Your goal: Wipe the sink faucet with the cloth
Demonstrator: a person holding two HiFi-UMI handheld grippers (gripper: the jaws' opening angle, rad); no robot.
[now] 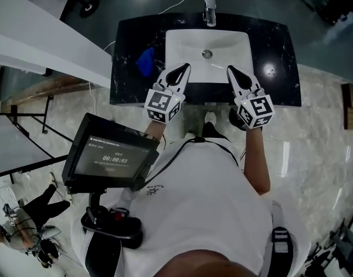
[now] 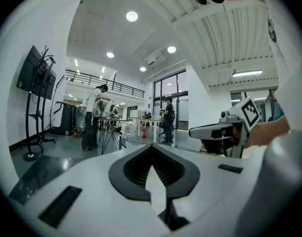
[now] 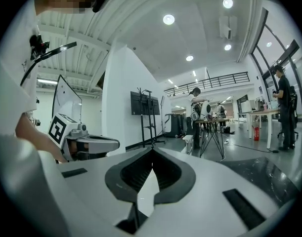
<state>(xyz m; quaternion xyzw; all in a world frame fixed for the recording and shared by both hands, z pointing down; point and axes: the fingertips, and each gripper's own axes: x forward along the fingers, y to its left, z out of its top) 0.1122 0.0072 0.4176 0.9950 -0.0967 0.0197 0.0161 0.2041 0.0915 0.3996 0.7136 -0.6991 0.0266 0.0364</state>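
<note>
A chrome faucet (image 1: 210, 9) stands at the far edge of a white sink (image 1: 182, 45) set in a black counter (image 1: 274, 51). On the counter left of the basin lies a blue cloth (image 1: 145, 62). My left gripper (image 1: 185, 68) hovers over the sink's near left rim, shut and empty, just right of the cloth. My right gripper (image 1: 230, 69) is over the near right rim, also shut with nothing held. Both point level and away from me. In the left gripper view the jaws (image 2: 151, 146) meet at the tip; the right gripper's jaws (image 3: 152, 150) meet too.
A screen on a stand (image 1: 110, 154) is at my lower left. A long white ledge (image 1: 43, 45) runs left of the counter. Another person (image 1: 26, 218) crouches at the bottom left. Beyond the sink, people stand at tables (image 2: 99, 117) and a wall screen stands on a stand (image 3: 142, 105).
</note>
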